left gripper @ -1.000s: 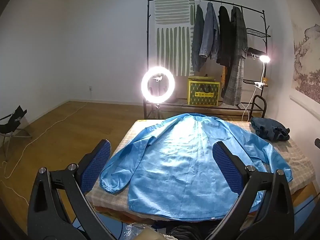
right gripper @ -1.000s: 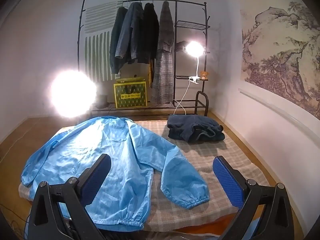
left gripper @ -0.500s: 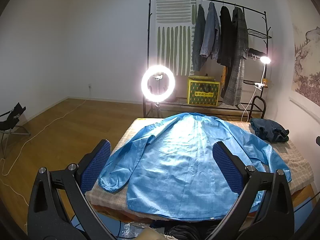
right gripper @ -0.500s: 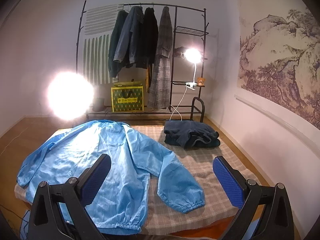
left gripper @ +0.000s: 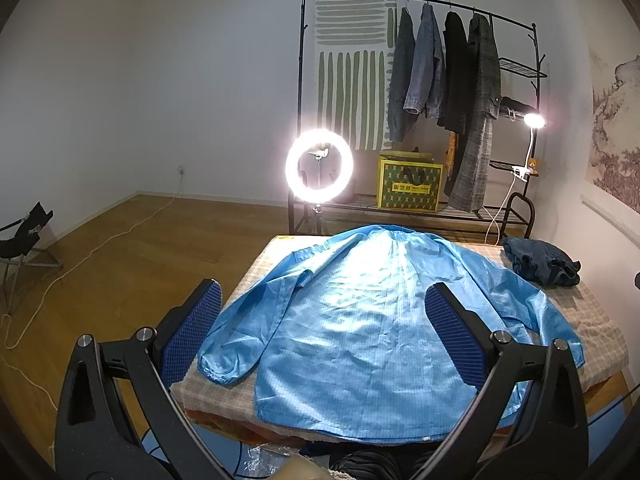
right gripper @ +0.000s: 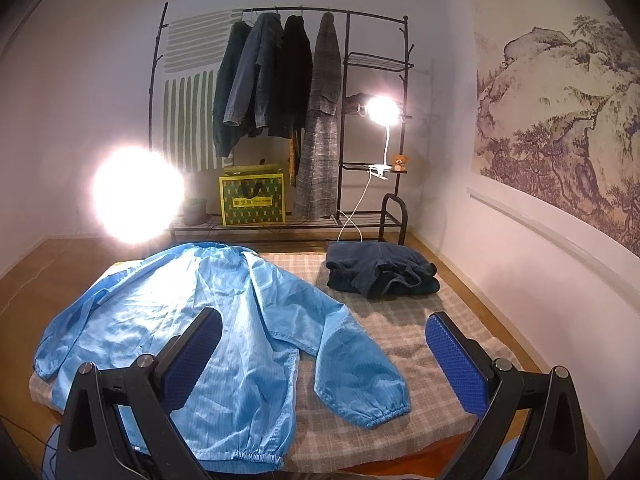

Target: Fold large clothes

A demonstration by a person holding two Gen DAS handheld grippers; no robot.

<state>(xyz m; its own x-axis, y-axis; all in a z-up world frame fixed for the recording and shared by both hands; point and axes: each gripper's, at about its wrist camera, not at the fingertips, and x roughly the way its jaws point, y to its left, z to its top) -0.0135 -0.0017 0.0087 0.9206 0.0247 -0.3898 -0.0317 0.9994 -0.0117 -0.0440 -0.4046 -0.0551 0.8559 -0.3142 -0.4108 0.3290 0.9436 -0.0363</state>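
So nearest the cameras, both grippers are spread wide with nothing between the blue pads: the left gripper (left gripper: pixel 320 336) hangs over the hem end of the light blue jacket (left gripper: pixel 372 320), and the right gripper (right gripper: pixel 324 356) sits over that jacket's right sleeve (right gripper: pixel 352 368). Neither is touching fabric.

What changed over the last second: honestly not much on the cloth itself. The jacket looks the same, laid flat and back side up with both sleeves angled out. Both views have pulled back and tipped up a bit, so the jacket sits lower and a little smaller in frame than it did. That reads like the person lining up before the first grab, so the folding hasn't really started yet.

The jacket covers most of the checked surface (right gripper: pixel 404 344), hem at the near edge and slightly overhanging it, collar at the far edge. The left cuff (left gripper: pixel 218 372) lies just beside the jacket's hem corner.

Past the jacket's right shoulder, near the far corner, there's a dark navy folded garment (right gripper: pixel 380 268), clear of the sleeve. Probably one already done.

Behind the jacket's collar: the ring light (left gripper: pixel 319 166), then the clothes rack (left gripper: pixel 440 80) with hanging coats and a yellow box (left gripper: pixel 410 186).

Likely first move is a sleeve folding in.
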